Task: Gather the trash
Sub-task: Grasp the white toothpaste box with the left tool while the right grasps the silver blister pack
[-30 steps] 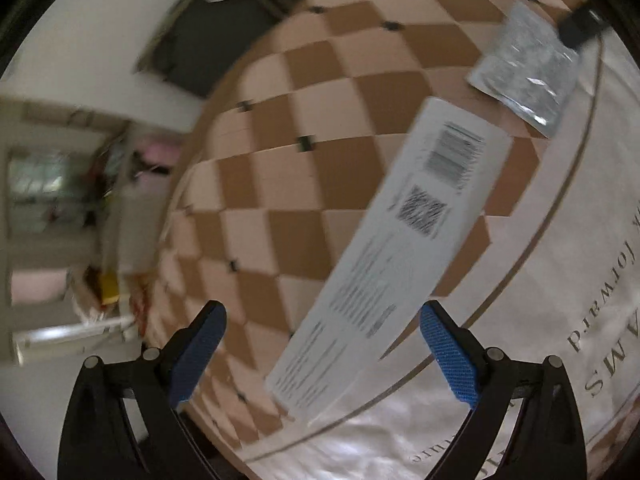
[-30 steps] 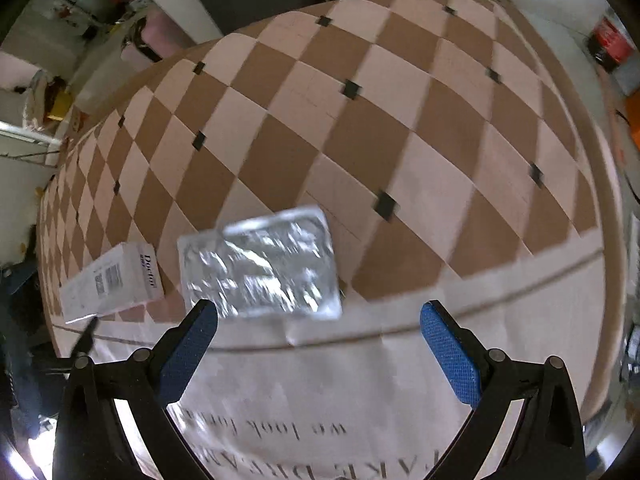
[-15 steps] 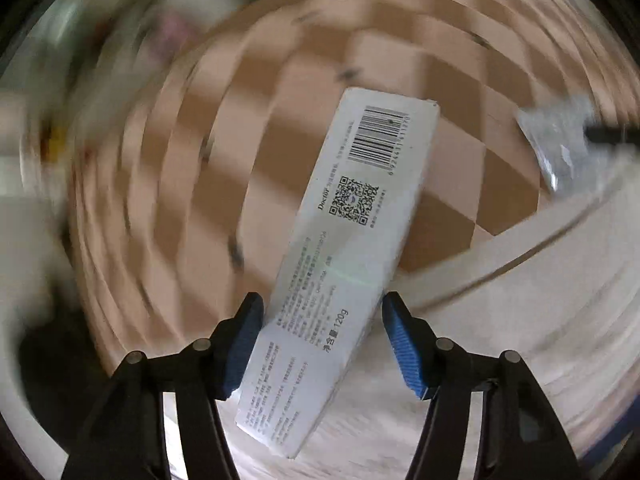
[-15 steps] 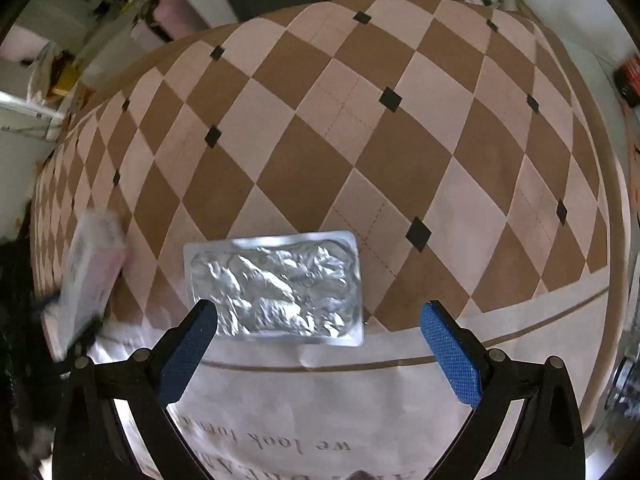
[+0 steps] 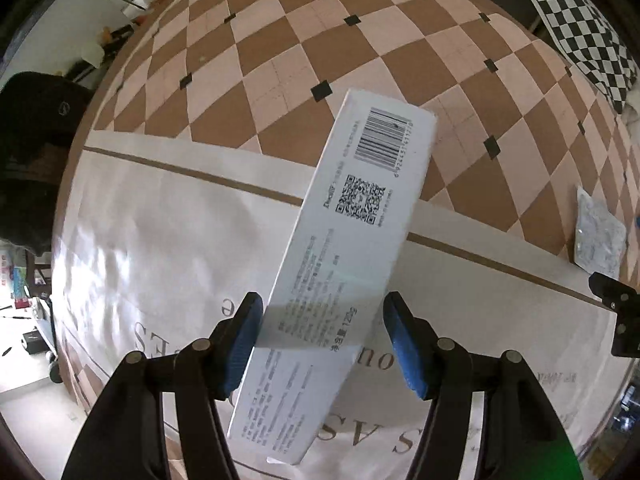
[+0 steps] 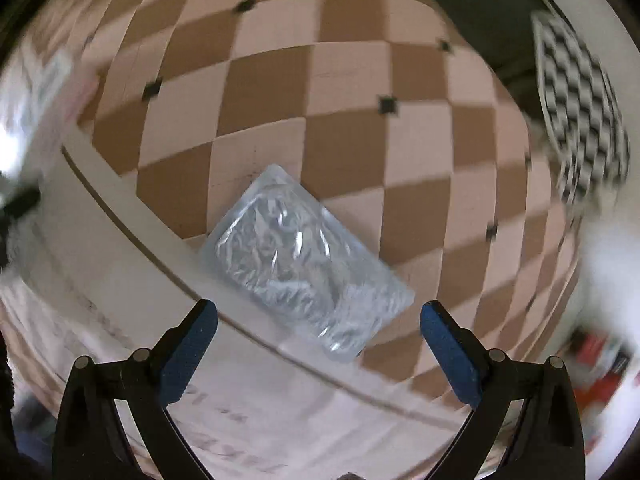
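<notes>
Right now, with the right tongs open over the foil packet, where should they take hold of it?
The foil packet lies flat and slanted on the tablecloth, its near corner pointing between the right tongs. I would come down from above and pinch across its short width near the middle; the thin flat edges give little else to grip.

Left gripper [image 5: 322,340] jaws clamp white carton [image 5: 344,264] – foil pack [image 5: 598,242] far right on checkered floor [image 5: 320,40]

checkered tablecloth [image 6: 344,80] carries foil packet [image 6: 304,264], white paper bag [image 5: 140,240].
</notes>
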